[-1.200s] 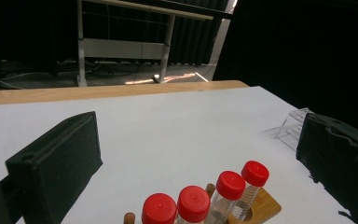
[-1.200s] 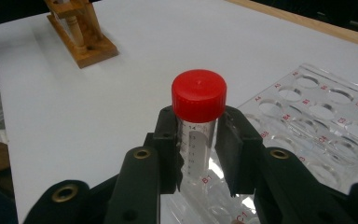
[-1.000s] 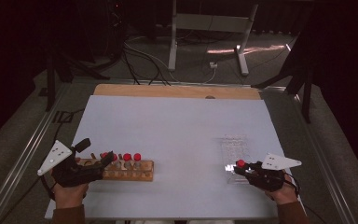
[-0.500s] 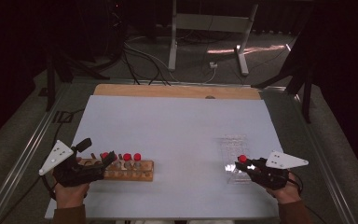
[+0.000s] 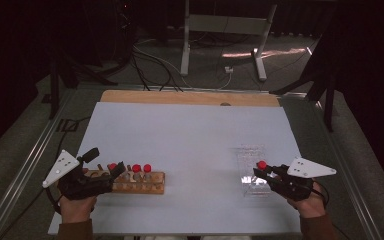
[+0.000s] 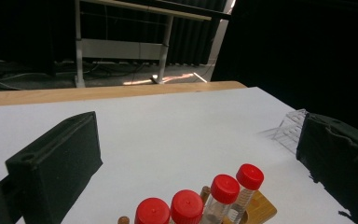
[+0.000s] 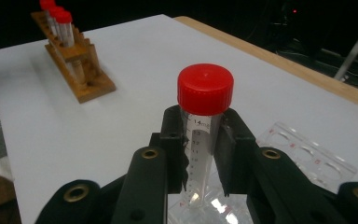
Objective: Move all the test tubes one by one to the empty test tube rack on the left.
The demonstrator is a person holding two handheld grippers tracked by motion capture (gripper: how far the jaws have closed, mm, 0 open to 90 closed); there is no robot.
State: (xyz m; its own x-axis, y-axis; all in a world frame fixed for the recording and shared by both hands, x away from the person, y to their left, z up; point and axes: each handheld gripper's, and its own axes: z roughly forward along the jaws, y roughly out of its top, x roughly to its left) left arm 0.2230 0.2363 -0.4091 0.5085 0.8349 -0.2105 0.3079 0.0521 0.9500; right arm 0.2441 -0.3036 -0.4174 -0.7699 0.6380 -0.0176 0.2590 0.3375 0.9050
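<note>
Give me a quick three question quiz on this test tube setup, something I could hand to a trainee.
1. True or false: the right gripper is shut on a red-capped tube.
2. How many red caps stand at the wooden rack in the left gripper view?
A. two B. four C. six
3. What does the left gripper do at the rack: grip a tube, or have its jaws wide apart on either side of the tubes?

Key:
1. True; the jaws press the tube just below its cap, above the clear plastic rack.
2. B.
3. Its jaws are wide apart, gripping no tube.
</note>
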